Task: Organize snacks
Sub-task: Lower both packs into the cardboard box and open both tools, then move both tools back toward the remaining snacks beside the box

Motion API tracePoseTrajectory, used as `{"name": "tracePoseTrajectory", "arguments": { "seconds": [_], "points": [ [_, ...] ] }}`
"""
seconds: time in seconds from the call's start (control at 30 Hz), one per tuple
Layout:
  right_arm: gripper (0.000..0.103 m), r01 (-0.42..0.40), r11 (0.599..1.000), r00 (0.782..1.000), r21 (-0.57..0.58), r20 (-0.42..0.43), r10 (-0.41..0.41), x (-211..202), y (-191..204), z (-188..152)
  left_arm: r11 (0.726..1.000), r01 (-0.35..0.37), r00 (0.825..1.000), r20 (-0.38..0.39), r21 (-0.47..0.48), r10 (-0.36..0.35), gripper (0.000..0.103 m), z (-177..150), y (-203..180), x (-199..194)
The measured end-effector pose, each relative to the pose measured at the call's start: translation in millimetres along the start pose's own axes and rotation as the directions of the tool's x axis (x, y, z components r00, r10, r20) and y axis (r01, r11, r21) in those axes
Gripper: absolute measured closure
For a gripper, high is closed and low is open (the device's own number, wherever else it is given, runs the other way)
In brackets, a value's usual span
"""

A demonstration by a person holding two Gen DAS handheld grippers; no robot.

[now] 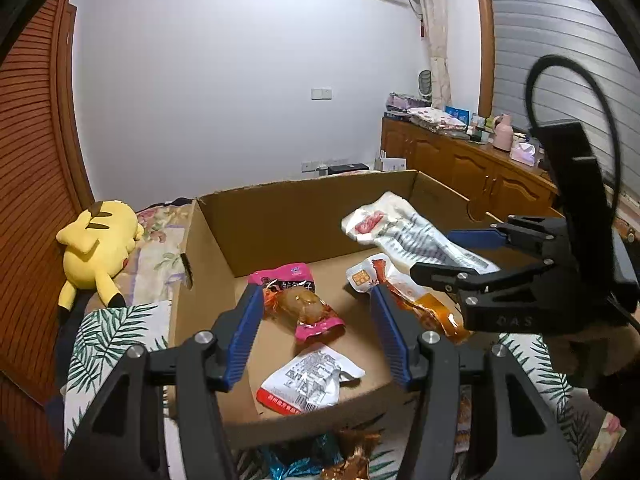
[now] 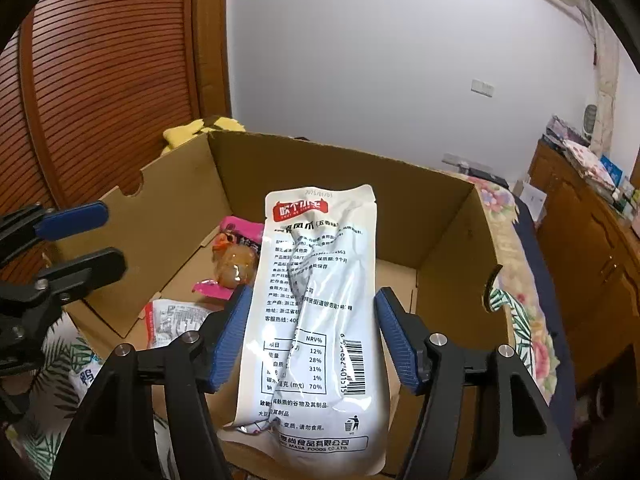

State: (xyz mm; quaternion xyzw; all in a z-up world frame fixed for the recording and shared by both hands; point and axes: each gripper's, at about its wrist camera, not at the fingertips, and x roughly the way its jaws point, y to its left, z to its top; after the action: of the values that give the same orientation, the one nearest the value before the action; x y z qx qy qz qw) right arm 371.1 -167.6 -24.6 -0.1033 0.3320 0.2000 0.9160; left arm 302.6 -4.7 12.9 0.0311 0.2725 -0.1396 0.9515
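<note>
An open cardboard box point(image 1: 280, 216) point(image 2: 304, 172) sits on a bed. Inside lie a pink snack pack point(image 1: 302, 300) point(image 2: 236, 248), a white and red pack point(image 1: 312, 380) point(image 2: 176, 320) and an orange pack point(image 1: 416, 296). My right gripper point(image 2: 312, 336) point(image 1: 452, 256) is over the box's right side with its jaws wide apart. A long white pouch point(image 2: 316, 320) point(image 1: 408, 232) lies between the blue pads, with a gap on each side. My left gripper point(image 1: 316, 332) point(image 2: 88, 236) is open and empty above the box's near edge.
A yellow plush toy point(image 1: 100, 248) lies left of the box. Loose foil-wrapped snacks point(image 1: 320, 460) lie on the leaf-print bedcover in front of the box. A wooden cabinet point(image 1: 460, 164) with clutter stands at the right. A slatted wooden door point(image 2: 104, 80) is behind left.
</note>
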Motion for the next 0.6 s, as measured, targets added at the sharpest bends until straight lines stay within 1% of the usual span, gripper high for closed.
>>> {"name": "tracePoseTrajectory", "arguments": {
  "seconds": [0.13, 0.23, 0.3, 0.47, 0.6],
  "points": [
    [0.033, 0.010, 1.000, 1.000, 0.010, 0.017, -0.010, -7.9, -1.1, 3.6, 1.000, 0.002, 1.000, 0.006, 0.001, -0.002, 0.047, -3.9, 0.2, -12.0],
    [0.033, 0.020, 1.000, 0.999, 0.012, 0.031, -0.021, -17.6, -0.5, 1.3, 1.000, 0.001, 1.000, 0.013, 0.006, -0.001, 0.047, -8.3, -1.0, -22.9],
    [0.033, 0.008, 1.000, 0.999, 0.022, 0.050, -0.009, -30.8, 0.4, -3.5, 1.000, -0.003, 1.000, 0.018, 0.011, 0.003, 0.047, -12.0, -1.7, -31.2],
    [0.033, -0.025, 0.998, 0.995, 0.052, 0.098, 0.020, -72.0, 5.8, -28.5, 1.000, -0.004, 1.000, 0.022, 0.012, 0.004, 0.047, -26.7, -0.3, -53.6],
    [0.033, -0.031, 0.998, 0.993, 0.056, 0.113, 0.025, -99.1, 18.8, -52.3, 1.000, -0.011, 1.000, 0.008, 0.015, 0.011, 0.047, -40.7, 0.8, -66.9]
  ]
}}
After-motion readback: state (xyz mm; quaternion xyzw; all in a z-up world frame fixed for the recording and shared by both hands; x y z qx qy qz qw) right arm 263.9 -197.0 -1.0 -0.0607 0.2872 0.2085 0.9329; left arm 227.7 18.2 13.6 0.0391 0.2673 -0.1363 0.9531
